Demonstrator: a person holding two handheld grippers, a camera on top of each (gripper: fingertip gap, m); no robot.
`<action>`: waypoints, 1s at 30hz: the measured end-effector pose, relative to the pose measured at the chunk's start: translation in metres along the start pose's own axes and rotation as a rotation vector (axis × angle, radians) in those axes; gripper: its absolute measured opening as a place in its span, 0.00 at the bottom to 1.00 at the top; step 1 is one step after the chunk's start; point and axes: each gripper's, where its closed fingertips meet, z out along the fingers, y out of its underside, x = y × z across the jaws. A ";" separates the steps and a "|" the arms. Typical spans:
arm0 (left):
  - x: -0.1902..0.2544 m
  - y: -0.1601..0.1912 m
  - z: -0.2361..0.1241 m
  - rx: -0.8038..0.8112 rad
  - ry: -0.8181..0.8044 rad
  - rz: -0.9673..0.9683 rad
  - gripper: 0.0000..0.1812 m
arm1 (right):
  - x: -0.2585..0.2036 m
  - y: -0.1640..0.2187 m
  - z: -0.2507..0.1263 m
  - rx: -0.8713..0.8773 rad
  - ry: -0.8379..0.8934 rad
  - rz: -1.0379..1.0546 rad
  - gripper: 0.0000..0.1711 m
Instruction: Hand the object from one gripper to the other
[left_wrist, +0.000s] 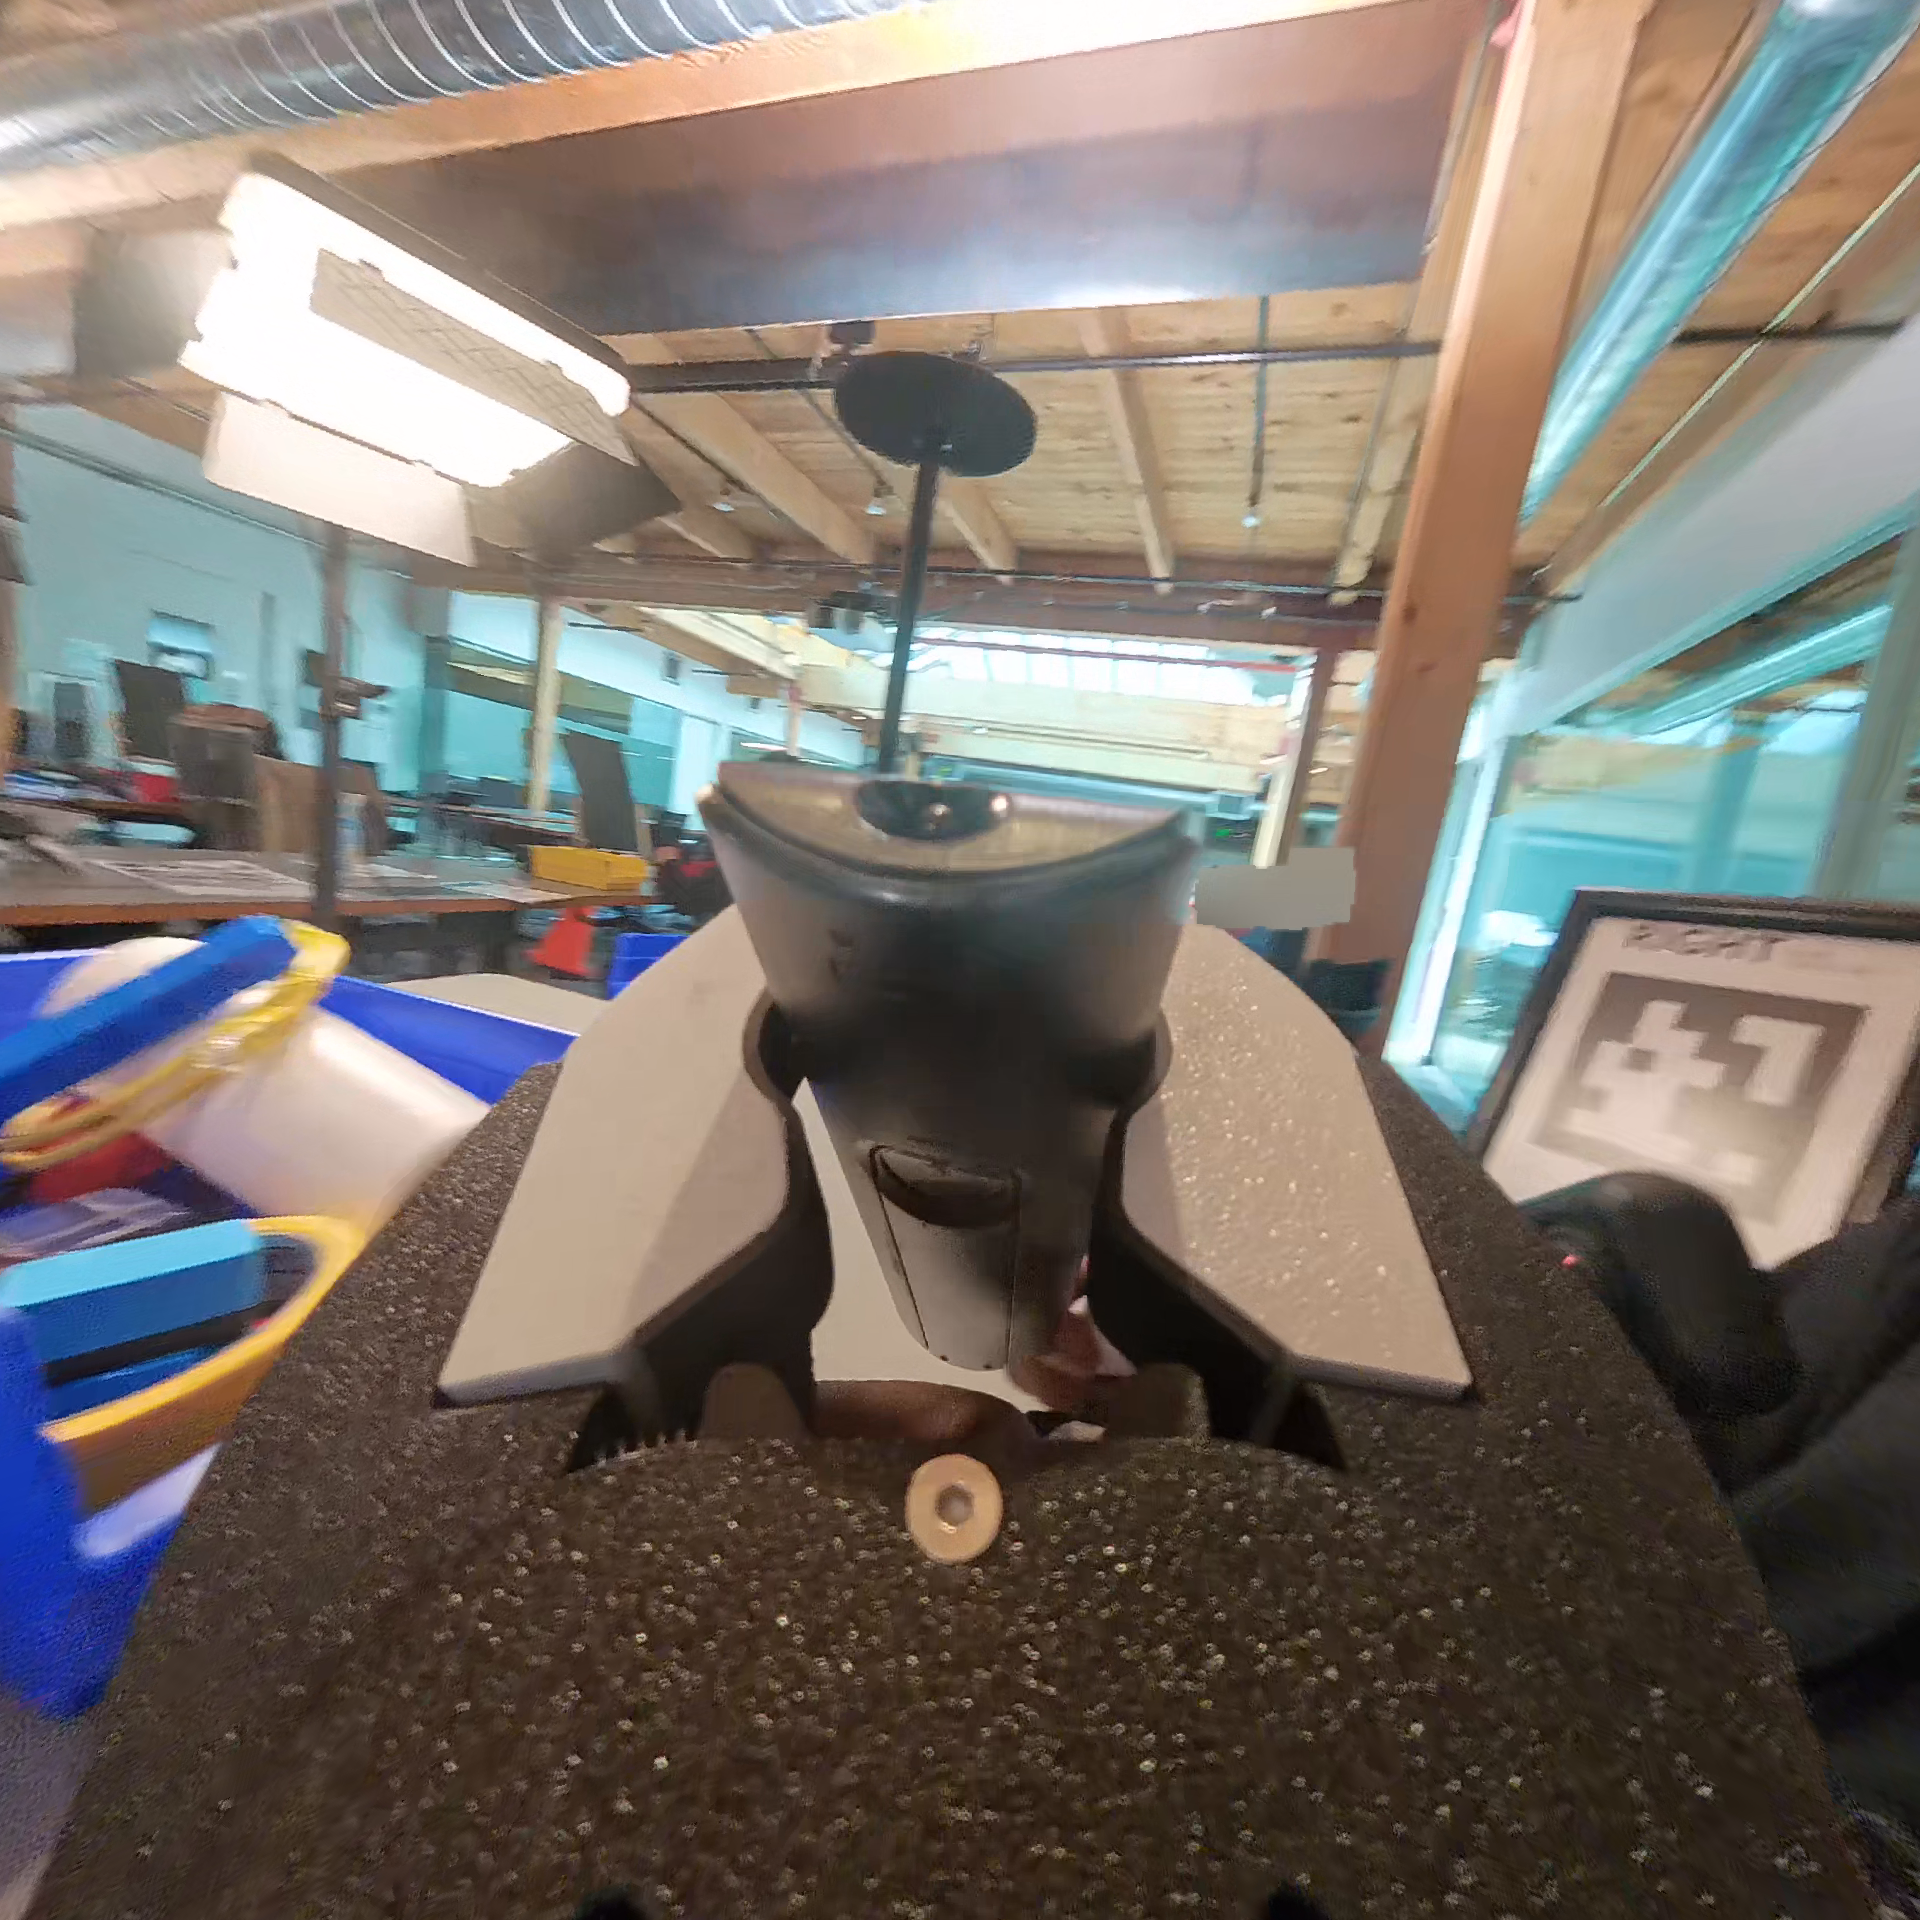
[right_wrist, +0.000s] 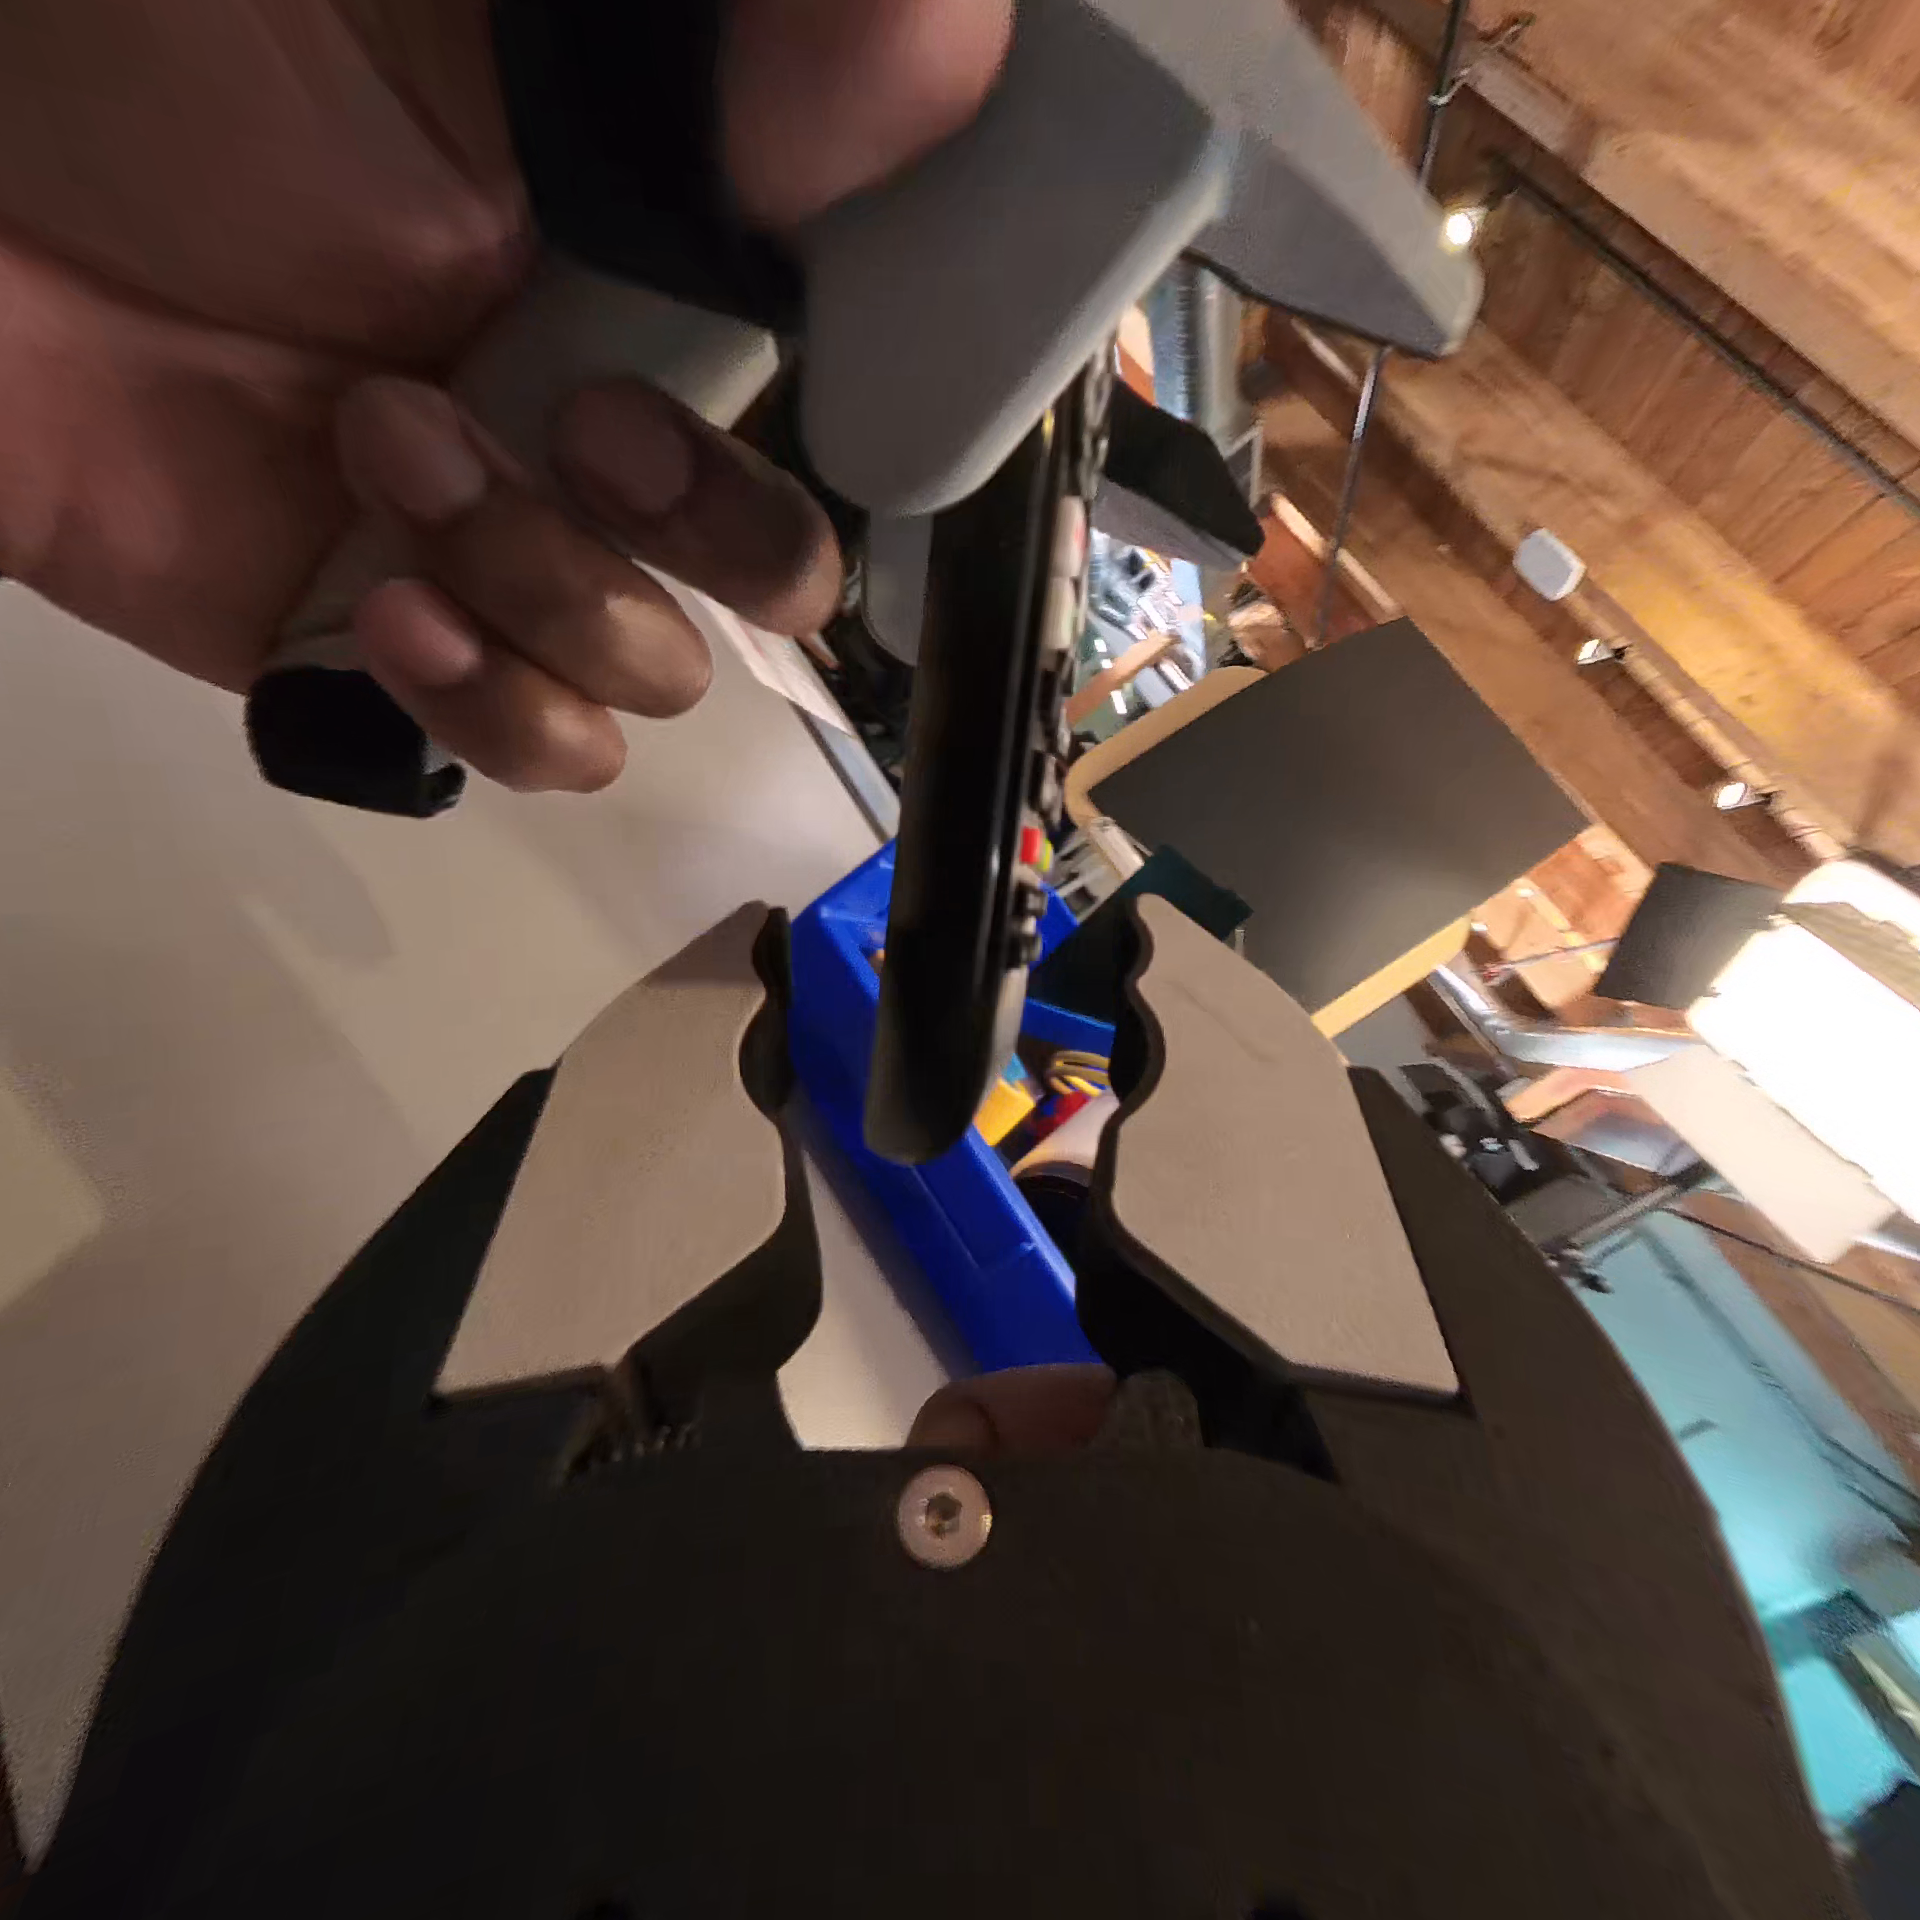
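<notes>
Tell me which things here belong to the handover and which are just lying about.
Part of the job:
- black remote control
- left gripper, shut on the remote
- right gripper, jaws open around its lower end

Just lying about:
- blue bin
- framed marker card

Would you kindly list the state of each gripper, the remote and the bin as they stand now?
left gripper: shut on the remote control, holding it end-on.
remote control: black, held at one end, free end hanging between the right gripper's open fingers, not yet gripped.
right gripper: open, fingers either side of the remote.
blue bin: open-topped, holding assorted items.
</notes>
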 end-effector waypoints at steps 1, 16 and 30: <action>0.005 0.002 0.002 0.000 0.034 -0.048 0.34 | 0.000 0.000 0.000 0.002 0.026 -0.030 0.34; 0.016 0.021 0.005 -0.017 0.317 -0.574 0.33 | -0.005 -0.032 -0.017 0.228 0.031 -0.099 0.31; 0.009 0.038 0.002 -0.121 0.311 -0.530 0.34 | -0.001 -0.025 -0.016 0.204 0.034 -0.101 0.24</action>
